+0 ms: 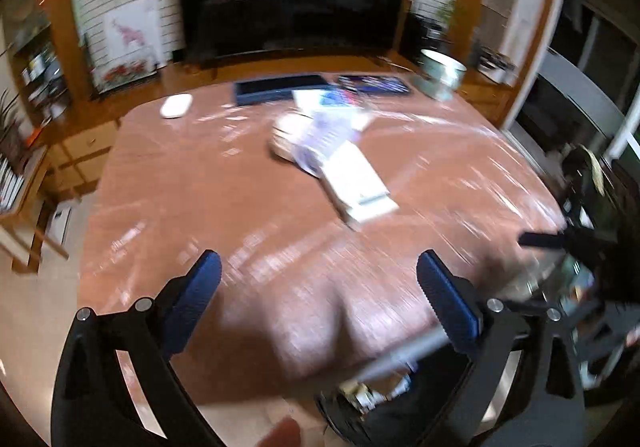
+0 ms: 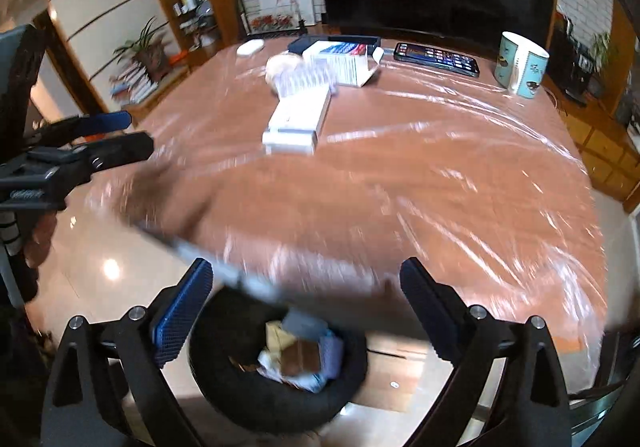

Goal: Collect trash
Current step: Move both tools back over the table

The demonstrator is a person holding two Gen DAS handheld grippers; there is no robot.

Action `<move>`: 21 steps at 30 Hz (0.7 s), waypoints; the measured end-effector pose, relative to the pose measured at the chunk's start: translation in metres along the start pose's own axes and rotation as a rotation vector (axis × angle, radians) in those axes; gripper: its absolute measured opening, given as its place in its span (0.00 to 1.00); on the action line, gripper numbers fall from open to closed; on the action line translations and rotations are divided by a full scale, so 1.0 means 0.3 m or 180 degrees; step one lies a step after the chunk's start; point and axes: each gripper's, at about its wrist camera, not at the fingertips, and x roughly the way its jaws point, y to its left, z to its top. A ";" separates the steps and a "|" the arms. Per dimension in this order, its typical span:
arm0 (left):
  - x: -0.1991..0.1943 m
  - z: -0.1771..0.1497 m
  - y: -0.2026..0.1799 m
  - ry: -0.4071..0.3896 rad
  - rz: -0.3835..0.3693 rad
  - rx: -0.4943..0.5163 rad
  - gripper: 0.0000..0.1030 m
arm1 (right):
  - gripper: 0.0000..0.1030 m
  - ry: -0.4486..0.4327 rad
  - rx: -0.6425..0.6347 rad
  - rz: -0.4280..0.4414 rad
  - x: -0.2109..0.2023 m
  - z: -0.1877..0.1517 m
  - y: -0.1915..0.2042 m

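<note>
Nearest my right gripper (image 2: 306, 311), jaws wide and empty, a black bin (image 2: 276, 379) stands on the floor just below the table (image 2: 400, 187) edge, trash inside. My left gripper (image 1: 320, 303) is also spread wide, holding nothing. Mid-table I count two white boxes (image 2: 298, 119), a blurred bundle touching them, one phone (image 2: 436, 58), one mug (image 2: 520, 65), one mouse (image 1: 176, 106). Only the right view shows the bin whole. Near half of table bare.
</note>
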 end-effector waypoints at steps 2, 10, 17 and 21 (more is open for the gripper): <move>0.057 0.050 0.042 0.0048 0.0181 -0.0083 0.96 | 0.91 0.0008 0.0066 -0.0031 0.049 0.061 0.015; 0.252 0.188 0.149 0.0219 0.0110 0.0009 0.96 | 0.90 0.0176 0.0111 -0.0156 0.242 0.233 0.070; 0.365 0.265 0.157 0.0357 -0.0107 0.0084 0.83 | 0.82 0.0299 0.0089 -0.0297 0.367 0.301 0.080; 0.428 0.291 0.156 0.0457 -0.0205 0.0147 0.68 | 0.74 0.0315 0.0186 -0.0318 0.401 0.322 0.067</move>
